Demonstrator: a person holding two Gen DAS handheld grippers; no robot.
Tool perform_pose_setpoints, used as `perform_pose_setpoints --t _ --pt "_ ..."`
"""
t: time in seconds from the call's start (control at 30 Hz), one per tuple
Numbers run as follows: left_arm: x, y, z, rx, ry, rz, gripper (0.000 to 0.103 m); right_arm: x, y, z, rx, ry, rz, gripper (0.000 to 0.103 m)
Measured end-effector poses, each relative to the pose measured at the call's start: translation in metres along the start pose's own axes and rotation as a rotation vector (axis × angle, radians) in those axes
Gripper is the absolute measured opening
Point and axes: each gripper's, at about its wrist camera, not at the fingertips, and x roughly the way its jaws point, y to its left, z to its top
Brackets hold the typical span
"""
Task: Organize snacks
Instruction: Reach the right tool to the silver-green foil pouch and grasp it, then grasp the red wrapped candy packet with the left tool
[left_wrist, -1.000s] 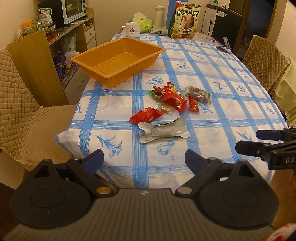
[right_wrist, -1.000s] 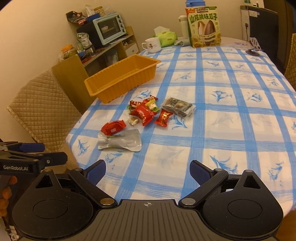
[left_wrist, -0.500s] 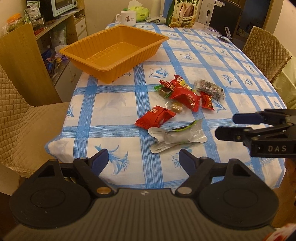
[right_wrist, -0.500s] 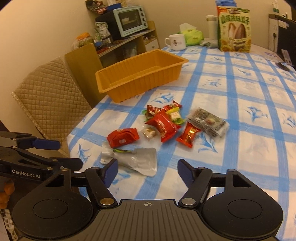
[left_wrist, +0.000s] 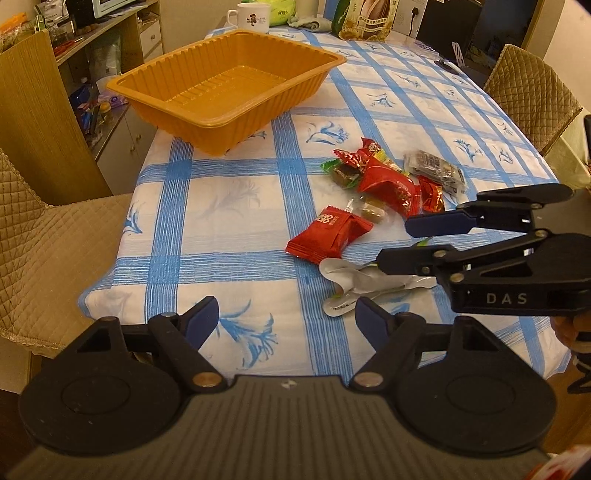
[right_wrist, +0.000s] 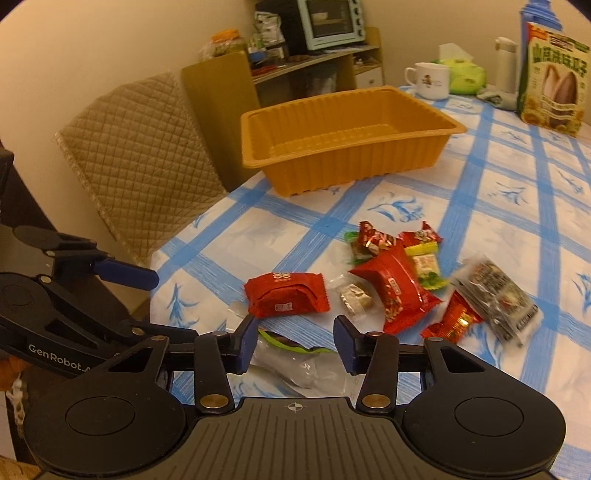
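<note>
Snacks lie in a loose cluster on the blue-checked tablecloth (left_wrist: 229, 206), well apart from the orange tray (left_wrist: 229, 122), which stands farther back near the table's left edge with nothing in it. Nearest the front is a silver pouch (left_wrist: 354, 280), partly hidden; a red packet (left_wrist: 328, 236) sits just beyond it, touching its edge, and a clear-wrapped candy (right_wrist: 356, 297) is beside that. Behind come a larger red pack (right_wrist: 397, 291), small red and green sweets, and a dark packet (right_wrist: 495, 295) at the right. The right gripper (right_wrist: 295, 345) hangs low over the silver pouch; its jaws have just been closing and stand half spread, the pouch below them, not pinched. The left gripper (left_wrist: 284, 319) is spread wide over bare cloth, holding nothing, just left of the pouch.
</note>
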Motion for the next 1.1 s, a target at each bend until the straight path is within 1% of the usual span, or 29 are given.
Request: perform_pose_setpoints --t 0.2,0.33,0.4,0.57,0.7,0.77,0.9,1.0,1.1 --pt "0.001 0.005 -0.001 -0.004 0.012 0.002 0.078 0.006 -0.001 -0.003 -0.063 0.067 0.035 0.046" --pt "0.002 0.006 -0.003 -0.004 0.021 0.004 0.078 0.003 0.001 -0.012 -0.083 0.097 0.062 0.037" --pt "0.002 0.005 -0.003 -0.003 0.024 0.004 0.078 0.003 0.003 -0.016 -0.095 0.104 0.059 0.036" --pt "0.002 0.004 -0.004 0.002 0.027 0.010 0.078 0.005 0.007 -0.020 -0.098 0.087 0.061 0.036" --pt "0.002 0.000 -0.003 0.014 0.023 0.017 0.078 0.008 0.014 -0.023 -0.141 0.082 0.058 0.036" --pt "0.002 -0.001 -0.002 0.019 0.022 0.017 0.078 0.008 0.016 -0.026 -0.163 0.079 0.066 0.025" --pt "0.003 -0.003 0.001 0.031 0.017 0.013 0.078 0.002 0.020 -0.031 -0.206 0.062 0.056 0.023" --pt "0.004 -0.005 0.006 0.045 0.011 0.007 0.078 -0.009 0.016 -0.032 -0.178 0.033 0.054 0.023" --pt "0.008 -0.009 0.011 0.065 0.005 -0.003 0.078 -0.021 0.007 -0.031 -0.117 0.007 0.026 0.023"
